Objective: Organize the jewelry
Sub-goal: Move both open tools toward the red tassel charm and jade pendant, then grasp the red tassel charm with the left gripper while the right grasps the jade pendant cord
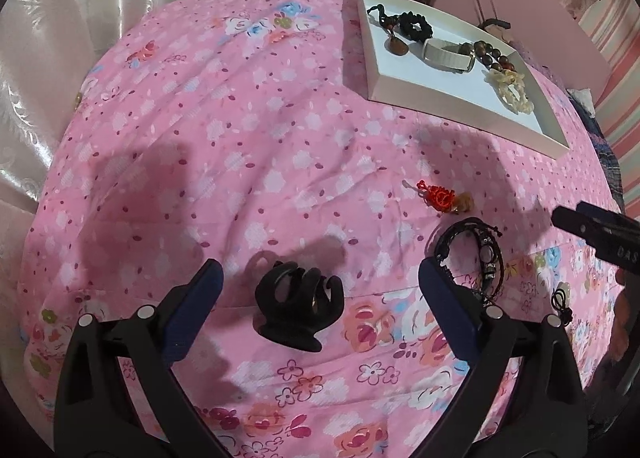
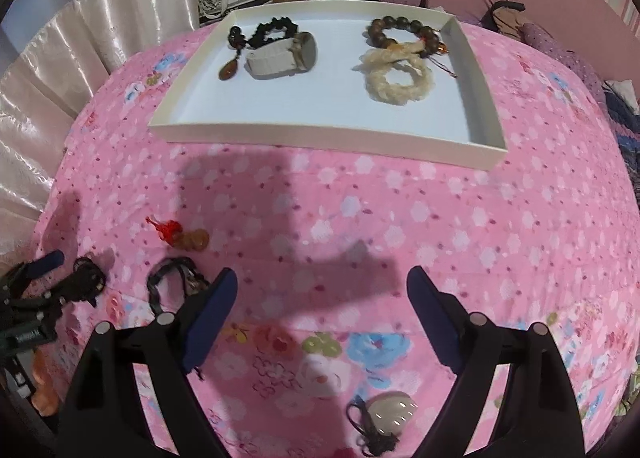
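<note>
Both grippers hang wide open over the pink bedspread [image 1: 248, 162], holding nothing. The left gripper [image 1: 320, 278] straddles a black hair claw [image 1: 296, 306]; the right gripper [image 2: 322, 282] is over bare fabric. 5 pieces already sit in the white tray [image 2: 320, 134].

Left wrist: steep look down at the bed [image 1: 280, 162], close | Right wrist: same tilt, nearer the tray [image 2: 320, 134] | Shared: tray, red charm [image 1: 438, 196]

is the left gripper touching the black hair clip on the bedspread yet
Apart. The left wrist view shows the left gripper open, with pink bedspread visible on both sides between its fingers and the black hair clip.
</note>
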Demonstrator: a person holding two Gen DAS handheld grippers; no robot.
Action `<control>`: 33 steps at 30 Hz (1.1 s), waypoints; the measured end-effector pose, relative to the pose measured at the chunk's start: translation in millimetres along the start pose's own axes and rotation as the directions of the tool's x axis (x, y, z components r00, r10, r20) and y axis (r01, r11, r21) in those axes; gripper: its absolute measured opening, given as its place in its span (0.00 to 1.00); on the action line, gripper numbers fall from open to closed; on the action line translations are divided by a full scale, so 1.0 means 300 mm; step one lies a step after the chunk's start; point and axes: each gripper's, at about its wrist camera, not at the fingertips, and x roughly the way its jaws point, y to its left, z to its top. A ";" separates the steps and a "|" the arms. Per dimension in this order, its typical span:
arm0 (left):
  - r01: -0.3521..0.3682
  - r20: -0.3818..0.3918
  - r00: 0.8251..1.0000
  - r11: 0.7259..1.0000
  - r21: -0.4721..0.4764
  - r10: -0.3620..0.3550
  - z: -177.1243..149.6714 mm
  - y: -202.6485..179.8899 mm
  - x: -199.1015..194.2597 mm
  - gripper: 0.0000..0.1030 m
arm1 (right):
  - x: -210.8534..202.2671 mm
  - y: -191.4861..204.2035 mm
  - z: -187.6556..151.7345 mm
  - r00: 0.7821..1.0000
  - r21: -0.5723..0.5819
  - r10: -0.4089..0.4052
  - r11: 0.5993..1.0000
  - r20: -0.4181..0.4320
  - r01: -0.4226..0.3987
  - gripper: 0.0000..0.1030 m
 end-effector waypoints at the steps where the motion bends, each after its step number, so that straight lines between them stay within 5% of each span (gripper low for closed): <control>1: 0.001 -0.001 1.000 1.000 0.001 -0.001 0.002 -0.003 0.002 0.94 | -0.002 -0.008 -0.008 1.000 0.004 -0.003 1.000 -0.002 0.003 0.84; 27: 0.018 -0.052 0.998 1.000 -0.013 -0.019 0.087 -0.123 0.052 0.86 | 0.015 -0.109 -0.067 0.998 -0.028 -0.027 0.999 -0.062 0.025 0.84; 33: 0.040 -0.125 0.991 0.999 -0.024 -0.042 0.148 -0.161 0.098 0.83 | 0.029 -0.105 -0.061 0.991 -0.090 -0.045 0.995 -0.129 0.034 0.71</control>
